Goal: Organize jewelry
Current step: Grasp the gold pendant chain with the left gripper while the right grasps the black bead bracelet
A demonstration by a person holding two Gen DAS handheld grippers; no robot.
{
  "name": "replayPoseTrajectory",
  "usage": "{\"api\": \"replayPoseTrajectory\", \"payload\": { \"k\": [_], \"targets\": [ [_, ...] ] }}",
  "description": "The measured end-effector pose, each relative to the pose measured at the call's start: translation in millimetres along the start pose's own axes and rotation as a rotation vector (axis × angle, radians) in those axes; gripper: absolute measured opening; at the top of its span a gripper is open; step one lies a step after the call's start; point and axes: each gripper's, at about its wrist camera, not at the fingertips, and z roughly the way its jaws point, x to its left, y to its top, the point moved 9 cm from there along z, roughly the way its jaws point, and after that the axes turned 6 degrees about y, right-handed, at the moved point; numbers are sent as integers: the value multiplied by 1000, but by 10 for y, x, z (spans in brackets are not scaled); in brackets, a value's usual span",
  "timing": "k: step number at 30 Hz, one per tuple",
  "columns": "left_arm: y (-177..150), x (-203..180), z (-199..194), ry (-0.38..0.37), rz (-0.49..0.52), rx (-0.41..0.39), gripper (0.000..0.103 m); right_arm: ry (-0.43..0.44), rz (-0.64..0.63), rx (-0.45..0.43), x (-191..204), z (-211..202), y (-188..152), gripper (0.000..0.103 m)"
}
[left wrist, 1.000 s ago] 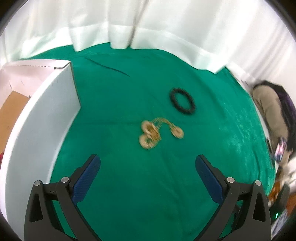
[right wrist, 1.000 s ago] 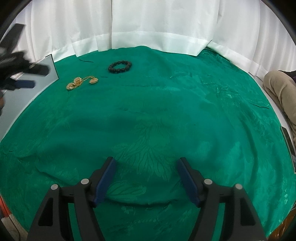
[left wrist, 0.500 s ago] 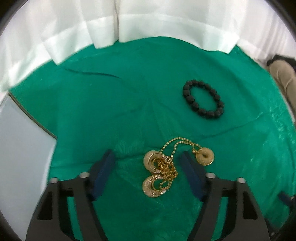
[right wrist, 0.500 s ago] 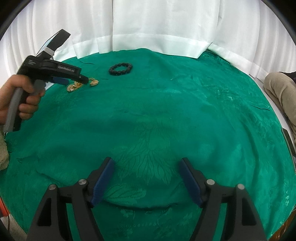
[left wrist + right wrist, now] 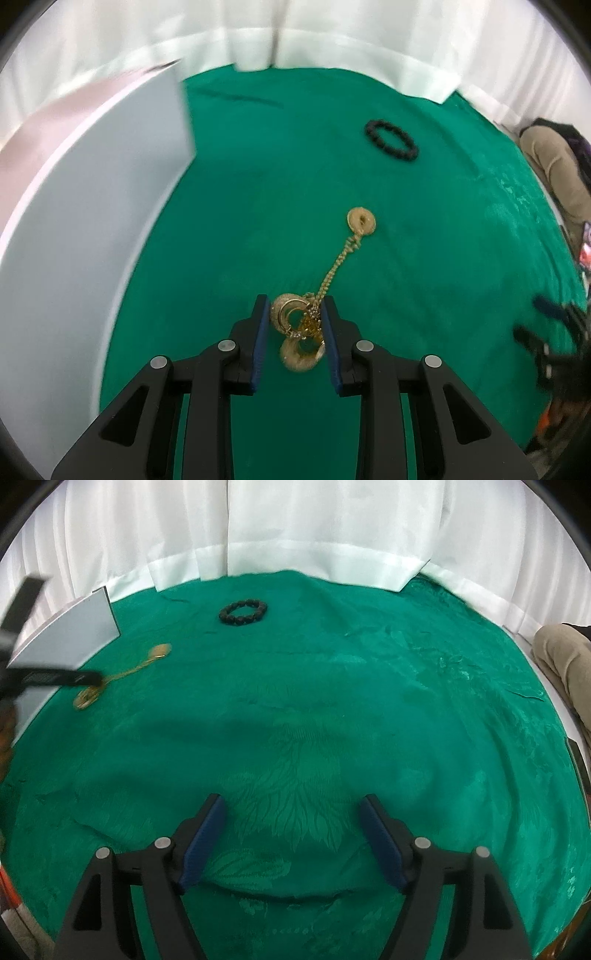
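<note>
Jaws on the left gripper (image 5: 294,325) are pinched narrow around the bunched end of the gold chain necklace (image 5: 308,325), with the two crescent-shaped gold pendants sitting right between the blue pads. Looks like a grab at the heavy clump, which makes sense to me: grip the knot of pendants and the loose chain just trails along instead of slipping out. I can't say for sure the pads are biting firmly, but they're close on both sides of the metal.

From the clump, the chain runs out across the green tablecloth (image 5: 258,192) and ends at a round gold disc pendant (image 5: 361,220) lying flat, so only one end is in hand.

Just left of that sits the white box (image 5: 92,206), its tall wall near the gripper. My guess is that's where the jewelry goes, which would explain working right beside it. What's inside isn't visible.

The black bead bracelet (image 5: 243,612) lies farther back on the cloth, well apart from the necklace and untouched, probably next in line.

Over on the other side, the right gripper (image 5: 291,834) hovers over bare cloth with its jaws spread wide and nothing between them. It's far from all the jewelry, so I'd say it's just parked out of the way.
</note>
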Motion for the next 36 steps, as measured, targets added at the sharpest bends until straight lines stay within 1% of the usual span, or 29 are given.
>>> {"api": "replayPoseTrajectory", "payload": {
  "k": [2,3,4,5,7,10,12,13,14,15,17,19,20,21,22,23,24,25,26,28,32,36],
  "targets": [
    [-164,80,-87,7,-18,-7,28,29,6,75,0,24,58,77],
    [-208,122,-96,17,-20,-10,30,73,24,106,28,17,127,77],
    [-260,151,-104,34,-21,-17,40,115,41,112,67,-9,223,77],
    [-276,170,-90,44,-22,-20,56,152,49,105,116,-47,363,77],
    [-337,217,-61,70,-33,-32,67,211,18,68,258,-101,758,77],
    [-359,238,-58,83,-23,-62,71,250,-76,5,466,35,1335,77],
    [-368,235,-56,100,-16,-79,74,255,-165,-29,608,305,1711,77],
    [-357,228,-44,100,-18,-83,76,240,-211,-24,669,497,1856,77],
    [-357,219,-35,112,-12,-87,76,212,-250,-18,727,687,1969,77],
    [-360,210,-31,131,-1,-92,77,201,-280,-10,759,828,2030,76],
    [-366,222,-28,133,-16,-93,78,199,-319,35,834,1128,2089,67],
    [-365,227,-29,133,-13,-92,78,186,-325,74,863,1343,2102,62],
    [-367,231,-30,133,-14,-93,78,173,-325,82,861,1428,2096,61],
    [-368,236,-30,134,-14,-96,79,176,-321,81,864,1464,2105,61],
    [-361,233,-23,136,-13,-98,79,185,-305,74,861,1469,2133,55],
    [-361,231,-24,136,-14,-99,79,186,-288,78,848,1471,2150,52],
    [-356,224,-15,137,-14,-100,80,184,-281,82,842,1454,2154,38],
    [-352,221,-12,137,-14,-100,80,182,-273,92,827,1446,2155,18],
    [-353,222,-12,137,-15,-101,81,189,-266,104,818,1433,2143,12],
    [-344,227,1,137,-16,-102,81,197,-263,124,817,1397,2102,12],
    [-360,226,-7,139,-17,-104,81,236,-269,158,863,1251,1855,12],
    [-356,237,8,140,-19,-107,81,295,-274,195,962,977,1460,12]
  ]
}}
